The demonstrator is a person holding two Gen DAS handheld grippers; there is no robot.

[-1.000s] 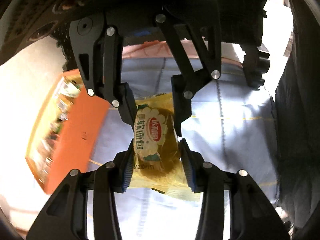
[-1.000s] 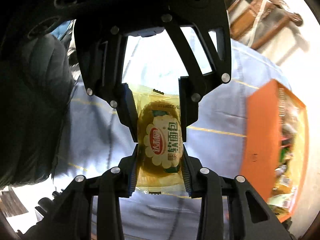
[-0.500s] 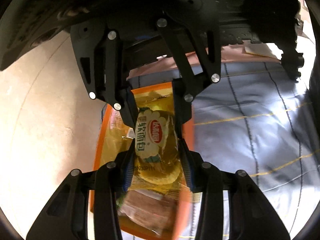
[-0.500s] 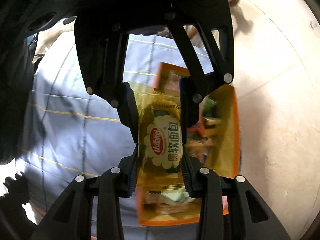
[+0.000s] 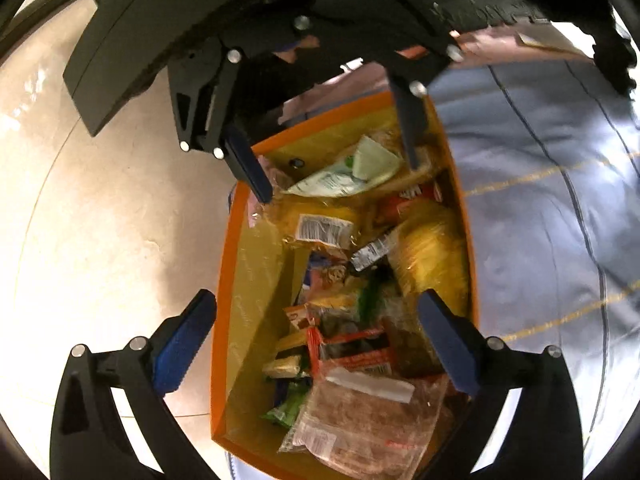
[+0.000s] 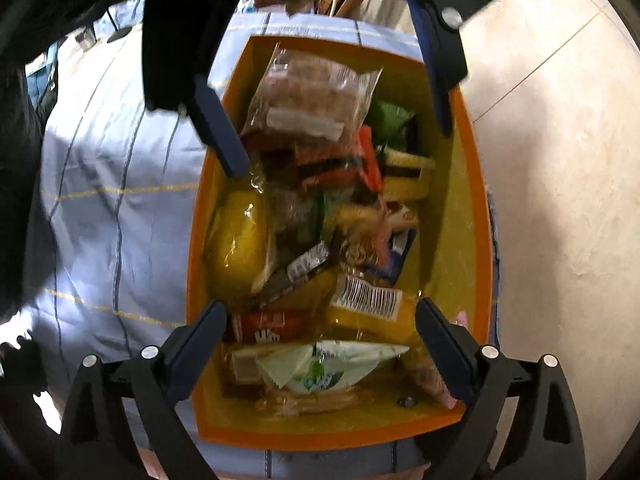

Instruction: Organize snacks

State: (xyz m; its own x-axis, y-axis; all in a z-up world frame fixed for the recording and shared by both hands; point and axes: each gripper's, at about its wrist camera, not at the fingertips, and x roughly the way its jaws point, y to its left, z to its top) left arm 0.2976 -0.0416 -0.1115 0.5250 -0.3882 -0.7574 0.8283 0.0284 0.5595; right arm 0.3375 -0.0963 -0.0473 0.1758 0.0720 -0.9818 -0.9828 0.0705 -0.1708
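Snacks fill the orange box [image 5: 224,280] nearly to the brim, and both grippers hang right over it, each facing the other across the pile. The left gripper [image 5: 320,340] has its jaws spreading wide, blue pads well apart, with nothing pinched between them; only the heap of packets shows through the gap. Same story for the right gripper [image 6: 320,344]: jaws opening, pads clear of everything, no packet pressed by either one. Down in the box, a yellow bread packet [image 5: 432,256] lies against the wall on the cloth side, glossy and a little blurred. Beside it, a second yellow packet with a white barcode label [image 6: 368,300] lies face down near the middle. A pale green and white packet [image 5: 352,172] rests at the end of the box under the right gripper, with a red wrapper [image 6: 268,328] just beside it. At the opposite end, a clear bag of brown bread [image 6: 312,96] lies on top of the pile, touching the red and green wrappers below it. The box itself sits on a light blue cloth [image 6: 120,208] with thin dark and yellow stripes, at the cloth's edge, with beige tiled floor [image 5: 100,220] showing past its outer wall.
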